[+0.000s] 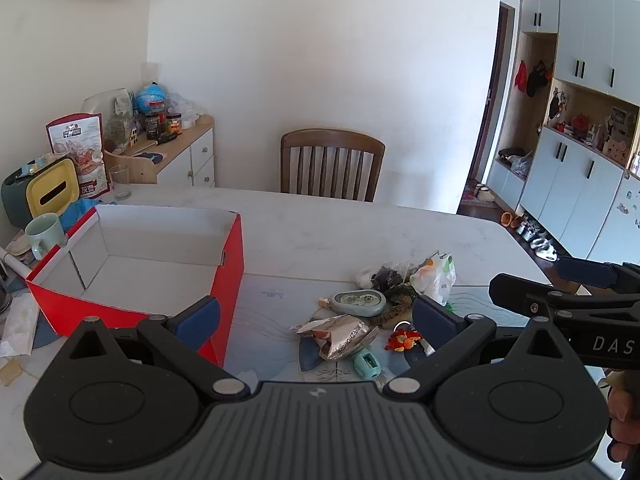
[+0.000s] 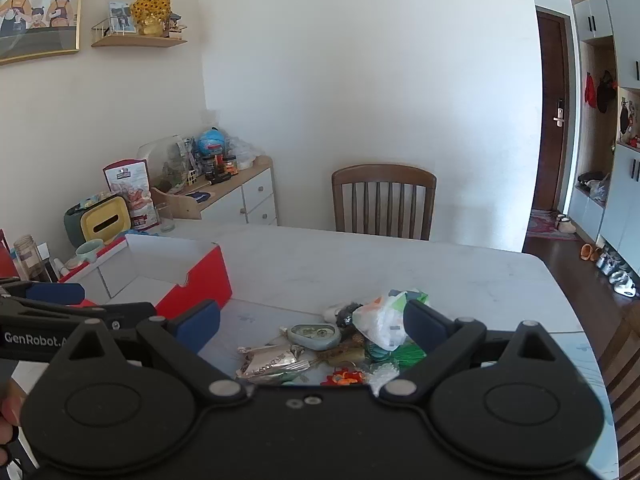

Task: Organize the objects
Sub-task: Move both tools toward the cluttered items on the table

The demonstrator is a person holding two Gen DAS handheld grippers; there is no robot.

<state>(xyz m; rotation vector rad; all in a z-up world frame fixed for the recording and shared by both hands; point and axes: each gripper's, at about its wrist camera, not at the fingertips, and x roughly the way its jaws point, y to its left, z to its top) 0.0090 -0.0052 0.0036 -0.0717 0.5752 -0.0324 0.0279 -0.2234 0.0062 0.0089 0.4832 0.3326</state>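
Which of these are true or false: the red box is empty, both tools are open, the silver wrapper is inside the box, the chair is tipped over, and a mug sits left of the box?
1. The red box is empty. True, as far as its visible floor shows.
2. The left tool and the right tool are open. True; neither holds anything.
3. The silver wrapper is inside the box. False: it lies on the table in the pile right of the box.
4. The chair is tipped over. False: it stands upright behind the table.
5. A mug sits left of the box. True.
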